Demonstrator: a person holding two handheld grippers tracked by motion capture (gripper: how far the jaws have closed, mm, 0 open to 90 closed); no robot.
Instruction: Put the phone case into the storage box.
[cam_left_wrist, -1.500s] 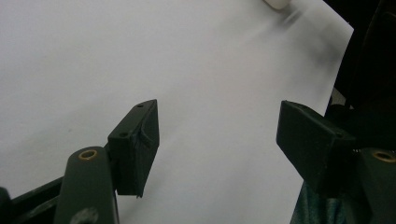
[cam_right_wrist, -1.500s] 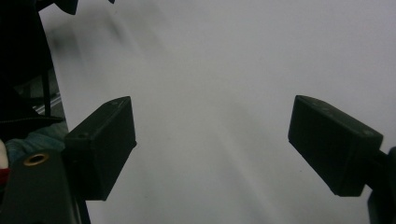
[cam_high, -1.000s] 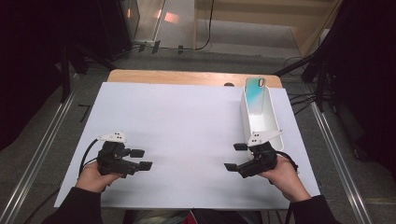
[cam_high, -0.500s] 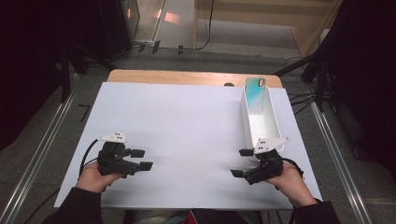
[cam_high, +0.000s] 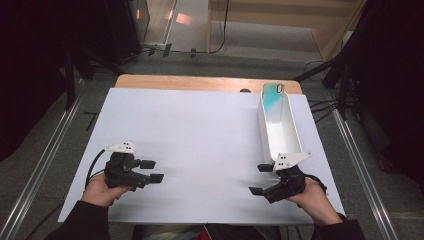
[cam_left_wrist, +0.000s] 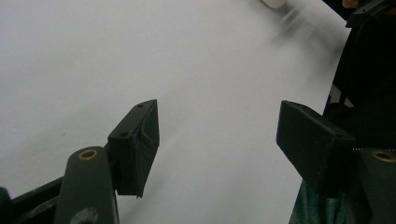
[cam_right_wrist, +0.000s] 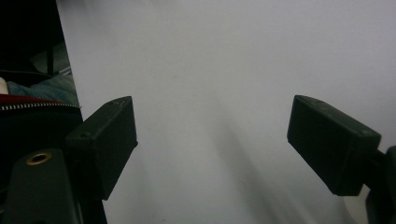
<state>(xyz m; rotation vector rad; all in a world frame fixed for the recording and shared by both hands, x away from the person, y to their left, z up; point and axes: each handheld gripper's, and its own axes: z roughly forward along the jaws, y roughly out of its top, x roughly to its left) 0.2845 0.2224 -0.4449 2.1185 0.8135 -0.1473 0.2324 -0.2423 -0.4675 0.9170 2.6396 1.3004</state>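
A long white open box (cam_high: 291, 131) lies at the right of the white table sheet (cam_high: 200, 135). A phone in a teal case (cam_high: 273, 97) leans upright against its far end. My right gripper (cam_high: 261, 179) rests on the sheet just in front of the box's near end, jaws open and pointing left with nothing between them (cam_right_wrist: 212, 149). My left gripper (cam_high: 152, 170) sits at the front left of the sheet, jaws open and pointing right, with bare sheet between them (cam_left_wrist: 217, 140).
A wooden table edge (cam_high: 200, 82) shows behind the sheet. Metal rails (cam_high: 47, 160) run along both sides of the table. Cables (cam_high: 320, 107) lie on the floor at the right, and the person's clothing (cam_right_wrist: 32, 100) is near the front edge.
My right gripper has drawn back toward the person and slightly down, away from the box's near end. The left gripper has stayed where it was.
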